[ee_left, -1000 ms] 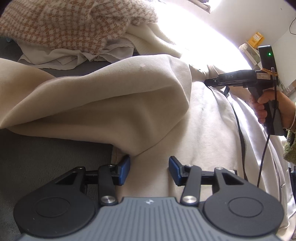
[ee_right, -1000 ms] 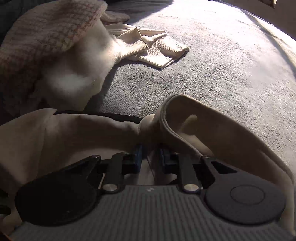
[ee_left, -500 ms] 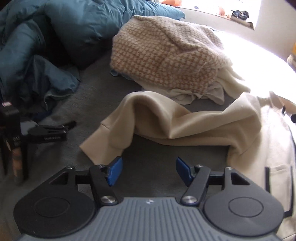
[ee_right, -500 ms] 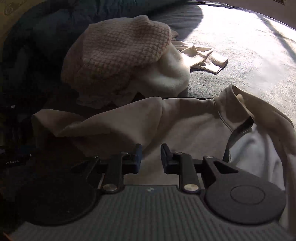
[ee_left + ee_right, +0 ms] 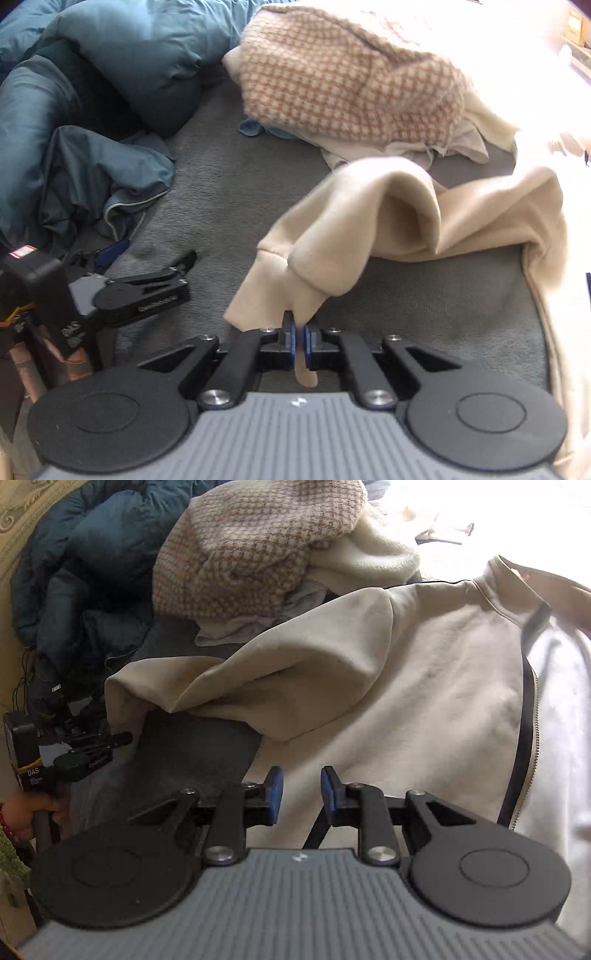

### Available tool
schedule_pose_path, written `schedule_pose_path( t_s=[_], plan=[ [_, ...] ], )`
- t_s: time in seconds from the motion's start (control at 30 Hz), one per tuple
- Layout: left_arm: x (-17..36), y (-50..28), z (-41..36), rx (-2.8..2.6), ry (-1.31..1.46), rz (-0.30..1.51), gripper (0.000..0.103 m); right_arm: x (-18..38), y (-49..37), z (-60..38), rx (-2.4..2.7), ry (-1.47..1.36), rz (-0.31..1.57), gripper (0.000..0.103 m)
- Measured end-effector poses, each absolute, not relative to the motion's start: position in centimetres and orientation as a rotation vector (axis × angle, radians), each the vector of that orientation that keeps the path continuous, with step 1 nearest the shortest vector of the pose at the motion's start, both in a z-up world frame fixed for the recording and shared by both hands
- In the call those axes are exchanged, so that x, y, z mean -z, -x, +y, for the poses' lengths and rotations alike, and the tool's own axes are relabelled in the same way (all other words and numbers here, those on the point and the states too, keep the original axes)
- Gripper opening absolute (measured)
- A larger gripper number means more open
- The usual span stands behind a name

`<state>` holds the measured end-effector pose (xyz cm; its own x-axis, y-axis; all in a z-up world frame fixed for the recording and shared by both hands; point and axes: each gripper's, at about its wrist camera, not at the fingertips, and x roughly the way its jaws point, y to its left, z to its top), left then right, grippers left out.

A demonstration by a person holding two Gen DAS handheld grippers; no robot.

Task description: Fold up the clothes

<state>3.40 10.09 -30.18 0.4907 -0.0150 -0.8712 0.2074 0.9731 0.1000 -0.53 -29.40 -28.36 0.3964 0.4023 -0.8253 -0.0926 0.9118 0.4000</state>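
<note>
A beige zip jacket (image 5: 424, 686) lies spread on the grey bed, its dark zipper (image 5: 524, 746) running down the right side. One sleeve (image 5: 406, 206) stretches out to the left. My left gripper (image 5: 300, 338) is shut on that sleeve's cuff (image 5: 269, 291), and a strip of fabric pokes out behind the pads. In the right wrist view the left gripper (image 5: 123, 738) shows at the far left, held by a hand (image 5: 26, 808), with its tip at the cuff. My right gripper (image 5: 302, 792) hangs open above the jacket's body, with nothing between its fingers.
A checked knit garment (image 5: 351, 74) sits on cream and white clothes (image 5: 491, 118) behind the sleeve. A teal duvet (image 5: 92, 92) fills the back left. A black gripper-like device (image 5: 140, 295) stands at the left on the grey bed cover (image 5: 424, 306).
My left gripper swung left from the jacket body to the sleeve's cuff, widened, then shut on it. My right gripper let go of the collar and drew back and up.
</note>
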Motion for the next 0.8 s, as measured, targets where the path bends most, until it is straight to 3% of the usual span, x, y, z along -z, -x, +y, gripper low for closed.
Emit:
schedule_pose_path(
  t_s=[0.2,0.37,0.53,0.7,0.8],
  plan=[
    [19.5,-4.9,15.3,0.35,-0.015,1.169,0.005,27.7,1.0,-29.2,-0.341,-0.273,1.098,0.021],
    [15.2,-6.7,18.0,0.438,0.226,1.279,0.005,27.4,0.7,-28.7,-0.368,-0.267,1.083,0.022],
    [17.8,-8.1,20.2,0.319,0.334,1.371,0.005,27.3,0.0,-28.6,-0.38,-0.28,1.07,0.022],
    [24.6,-10.7,22.2,0.128,0.292,1.474,0.005,27.9,-0.5,-28.8,-0.376,-0.286,1.103,0.023],
    [26.0,-11.1,22.2,0.058,0.181,1.428,0.012,28.4,-0.6,-28.9,-0.372,-0.279,1.123,0.024]
  ],
)
